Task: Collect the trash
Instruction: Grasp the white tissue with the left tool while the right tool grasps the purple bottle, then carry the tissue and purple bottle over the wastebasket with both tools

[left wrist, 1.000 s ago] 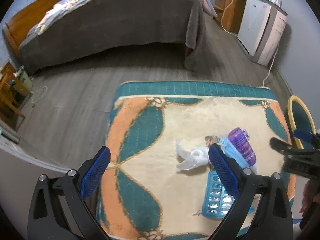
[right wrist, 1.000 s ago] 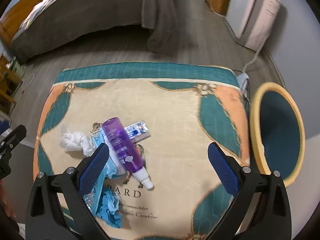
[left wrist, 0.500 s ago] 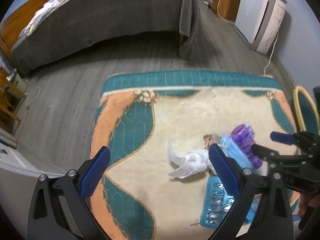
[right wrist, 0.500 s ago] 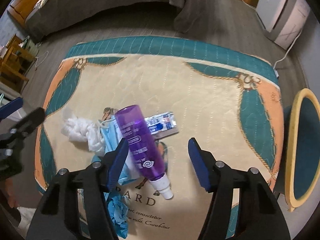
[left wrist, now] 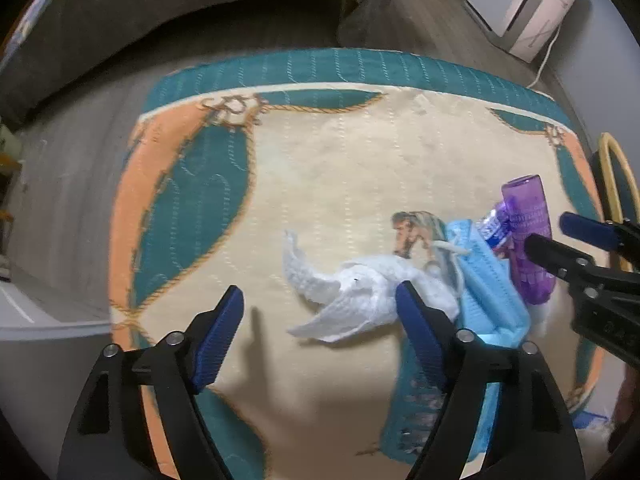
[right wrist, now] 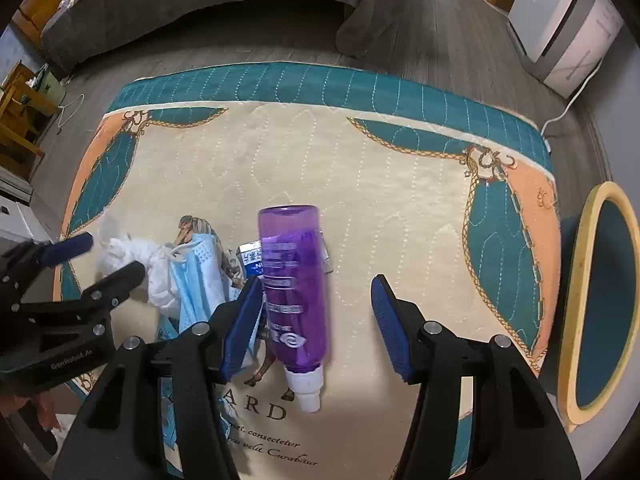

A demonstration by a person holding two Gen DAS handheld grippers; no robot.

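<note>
A pile of trash lies on a patterned rug point(left wrist: 360, 152). A crumpled white tissue point(left wrist: 356, 300) lies beside a blue face mask point(left wrist: 484, 284), a purple spray bottle point(right wrist: 294, 284) and a small silver-blue wrapper point(right wrist: 250, 258). A blue blister pack point(left wrist: 420, 412) lies nearer. My left gripper point(left wrist: 320, 330) is open, low over the tissue, its right finger at the tissue's right end. My right gripper point(right wrist: 318, 322) is open with its fingers on either side of the purple bottle, not touching it. The bottle also shows in the left wrist view point(left wrist: 528, 240).
A round bin with a yellow rim point(right wrist: 600, 304) stands off the rug's right edge. A bed with a grey cover point(right wrist: 200, 4) stands beyond the rug, a white appliance point(right wrist: 568, 28) at the far right, wooden furniture point(right wrist: 20, 116) at the left.
Both grippers have come down and forward toward the trash pile. Both have narrowed their opening, the left over the tissue, the right around the purple bottle.
</note>
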